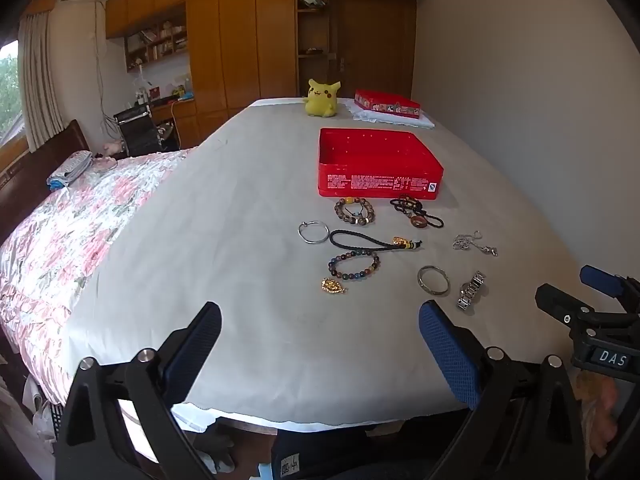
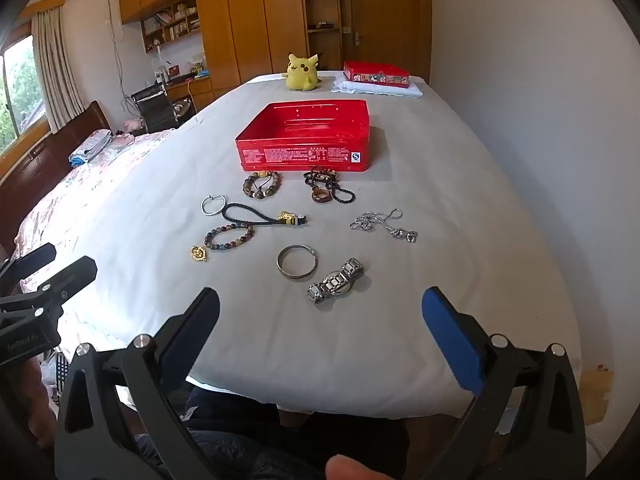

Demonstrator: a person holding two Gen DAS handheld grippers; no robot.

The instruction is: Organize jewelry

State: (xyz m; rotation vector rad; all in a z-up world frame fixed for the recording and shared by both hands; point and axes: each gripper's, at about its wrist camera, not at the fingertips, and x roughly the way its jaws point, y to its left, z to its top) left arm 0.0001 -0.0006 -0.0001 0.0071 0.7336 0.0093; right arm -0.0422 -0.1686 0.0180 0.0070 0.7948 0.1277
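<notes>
An open red tin box (image 2: 306, 148) (image 1: 378, 166) stands on a white-covered table (image 2: 400, 336), empty inside. In front of it lie several pieces of jewelry: a steel watch (image 2: 336, 285) (image 1: 471, 290), a silver bangle (image 2: 297, 261) (image 1: 433, 279), a silver chain (image 2: 384, 224), a multicoloured bead bracelet (image 2: 229, 237) (image 1: 353, 264), a gold pendant (image 2: 199, 254), a black cord (image 2: 260, 220), a thin silver ring bangle (image 2: 213, 205), brown bead bracelets (image 2: 261, 184) and dark beads (image 2: 328, 190). My right gripper (image 2: 320, 312) hangs open just short of the watch. My left gripper (image 1: 320, 324) is open over bare cloth, left of the watch.
A yellow plush toy (image 2: 302, 72) and a red lid (image 2: 376, 73) on a folded white cloth sit at the table's far end. A bed with a floral quilt (image 1: 60, 248) adjoins the table on the left. A wall runs along the right side.
</notes>
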